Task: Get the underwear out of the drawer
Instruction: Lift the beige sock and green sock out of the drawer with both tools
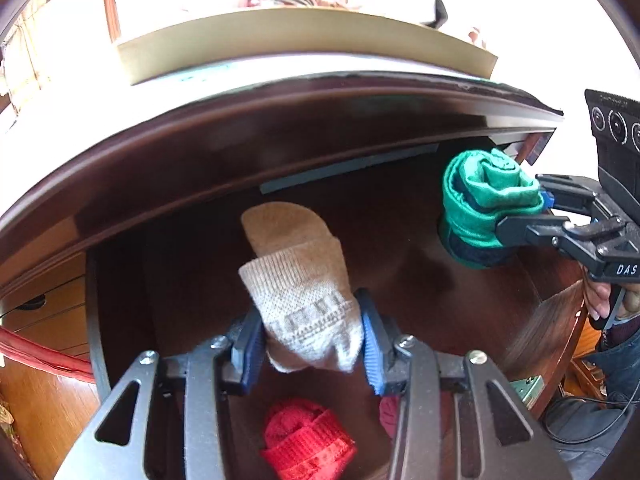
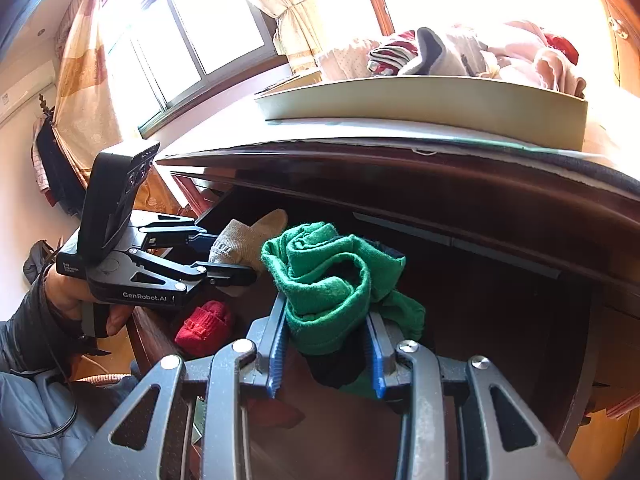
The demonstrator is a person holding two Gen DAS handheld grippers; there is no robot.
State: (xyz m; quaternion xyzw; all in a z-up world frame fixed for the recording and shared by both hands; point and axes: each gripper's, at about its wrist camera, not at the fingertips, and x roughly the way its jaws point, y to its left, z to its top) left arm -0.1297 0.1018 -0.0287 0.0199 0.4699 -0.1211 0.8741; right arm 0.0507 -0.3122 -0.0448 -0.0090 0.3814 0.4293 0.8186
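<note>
Your left tool (image 1: 310,334) pinches a knitted beige sock bundle (image 1: 298,280) between ribbed blue pads, lifted over the dark wooden drawer (image 1: 400,240). Your right tool (image 2: 326,354) clamps a soft rolled green bundle (image 2: 332,280). A ribbed red bundle (image 1: 306,440) lies on the drawer floor.

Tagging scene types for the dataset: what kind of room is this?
Most likely a bedroom. A dark wooden dresser's open drawer holds rolled socks, a tray on top carries folded laundry, and a curtained window stands behind.
</note>
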